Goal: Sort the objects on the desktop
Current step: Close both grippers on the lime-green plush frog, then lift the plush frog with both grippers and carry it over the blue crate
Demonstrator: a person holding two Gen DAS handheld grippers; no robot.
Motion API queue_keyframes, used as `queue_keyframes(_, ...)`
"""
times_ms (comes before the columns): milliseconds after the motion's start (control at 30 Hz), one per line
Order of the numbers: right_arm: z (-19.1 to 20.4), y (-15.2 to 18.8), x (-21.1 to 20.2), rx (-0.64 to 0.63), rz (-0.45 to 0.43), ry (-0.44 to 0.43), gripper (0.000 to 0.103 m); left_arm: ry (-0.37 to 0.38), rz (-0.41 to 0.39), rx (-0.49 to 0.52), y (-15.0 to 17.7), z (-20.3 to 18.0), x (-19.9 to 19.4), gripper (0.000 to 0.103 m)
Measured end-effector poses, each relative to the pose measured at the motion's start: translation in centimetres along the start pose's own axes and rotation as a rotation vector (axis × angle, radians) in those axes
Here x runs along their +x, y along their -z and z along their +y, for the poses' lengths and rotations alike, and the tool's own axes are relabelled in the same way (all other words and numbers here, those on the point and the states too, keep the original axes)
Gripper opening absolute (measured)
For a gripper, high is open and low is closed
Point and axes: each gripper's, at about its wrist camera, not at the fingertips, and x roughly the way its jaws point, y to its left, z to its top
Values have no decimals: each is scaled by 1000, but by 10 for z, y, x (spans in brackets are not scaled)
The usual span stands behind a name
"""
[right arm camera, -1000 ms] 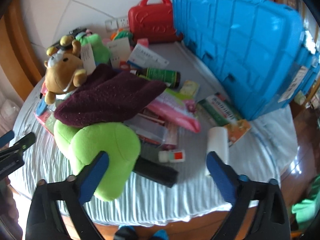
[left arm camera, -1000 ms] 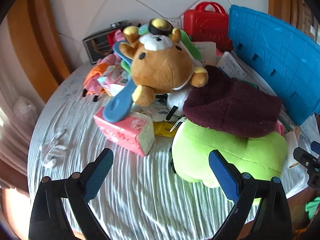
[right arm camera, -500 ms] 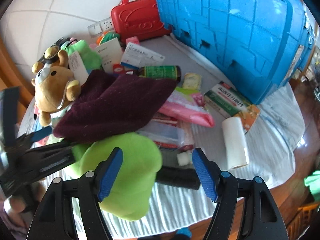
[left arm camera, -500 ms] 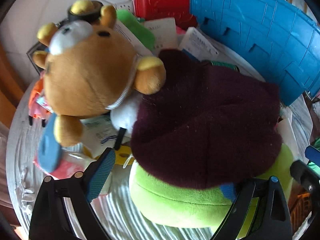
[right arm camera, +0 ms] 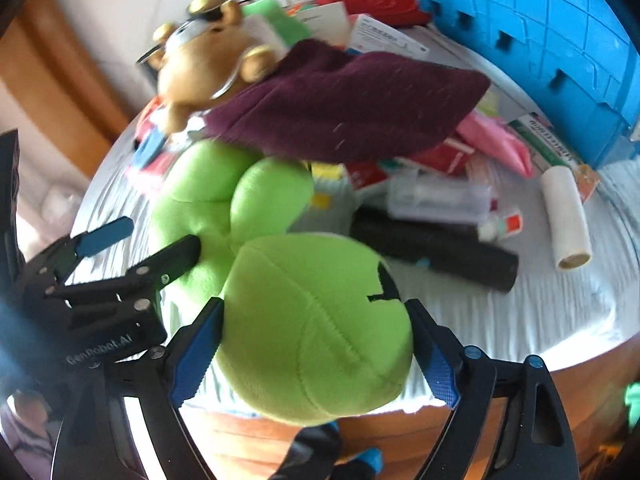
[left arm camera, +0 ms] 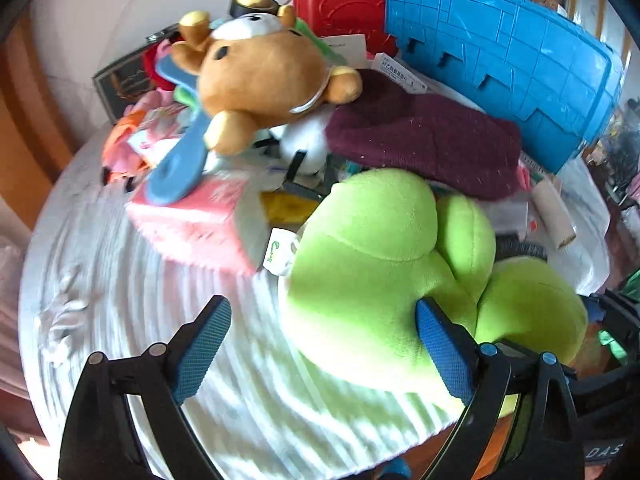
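A big lime-green plush toy lies at the table's near edge; it also shows in the right wrist view. A maroon knit cloth rests behind it, and a brown bear plush sits on the pile at the back. My left gripper is open, its right finger against the green plush's side. My right gripper is open, its fingers on either side of the plush's round head, close to it. The left gripper's fingers show at the left of the right wrist view.
A blue plastic crate stands at the right and a red case at the back. A pink tissue pack, a black tube, a paper roll, boxes and small packs lie on the white cloth.
The left gripper pulled back from the maroon cloth toward the table's near edge. The right gripper moved in, so its fingers now straddle the green plush's head.
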Motion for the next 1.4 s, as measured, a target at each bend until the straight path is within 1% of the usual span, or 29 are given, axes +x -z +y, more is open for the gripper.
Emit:
queue_keyframes(67,8,11,-5,-48,-14,-3,83,-27,-9,4,10,3,-13,95)
queue_keyframes(133,20,19,-9,-124,-28,25,81,-47,-17,-19,13,7,-28,95)
queue_keyframes(233,31,35,-13,-205,-44,40,78,-39,-60,-69,8,14,-46,95)
queue_keyframes(300,39,46,-14,-262,-58,62,78,-47,-75,-77,0,13,-49,95)
queue_keyframes(333,42,50,-13,-272,-63,65,78,-62,-55,-58,-5,9,-42,95)
queue_keyframes(367,42,53,-14,-274,-64,65,78,-84,-22,-42,-2,8,-36,95)
queue_keyframes(400,42,55,-14,-267,-63,62,78,-100,29,-29,2,7,-24,95)
queue_keyframes(433,41,57,-15,-244,-53,44,79,-99,79,-28,7,9,-11,95)
queue_keyframes(467,39,57,-17,-216,-43,25,80,-95,98,-33,18,12,-6,95)
queue_keyframes(500,35,57,-20,-180,-38,-2,80,-90,97,-39,25,14,-6,95)
queue_keyframes(567,28,60,-32,-102,-50,-29,86,-50,98,-47,34,23,-9,95)
queue_keyframes(600,25,61,-36,-66,-60,-25,92,-34,105,-47,36,27,-9,95)
queue_keyframes(633,23,62,-38,-27,-68,-6,95,-19,112,-41,37,29,-8,95)
queue_keyframes(667,22,63,-37,-1,-66,7,96,-4,118,-27,38,29,-8,95)
queue_keyframes(767,29,63,-18,46,-14,5,96,13,132,21,38,32,-12,95)
queue_keyframes(800,31,64,-12,62,1,10,96,29,145,41,40,33,-14,95)
queue_keyframes(933,27,68,-3,167,20,-22,96,67,194,129,53,38,-15,95)
queue_keyframes(1033,26,70,-5,190,27,-13,97,89,207,145,58,36,-7,95)
queue_keyframes(1133,30,68,-8,207,26,-4,97,96,196,152,58,31,-3,96)
queue_keyframes(1200,35,64,-4,196,35,27,97,108,194,157,58,29,-3,95)
queue_keyframes(1233,35,63,2,198,52,35,96,115,196,164,59,27,-3,94)
queue_keyframes(1267,34,64,9,211,70,27,94,110,201,166,61,26,-2,87)
queue_keyframes(1300,31,64,16,233,88,23,86,135,213,161,64,27,1,82)
queue_keyframes(1333,29,65,18,238,97,37,80,177,216,156,67,25,0,69)
queue_keyframes(1367,31,66,17,231,90,40,78,168,193,157,70,23,-5,64)
queue_keyframes(1400,35,65,11,210,70,52,73,159,159,172,71,19,-10,61)
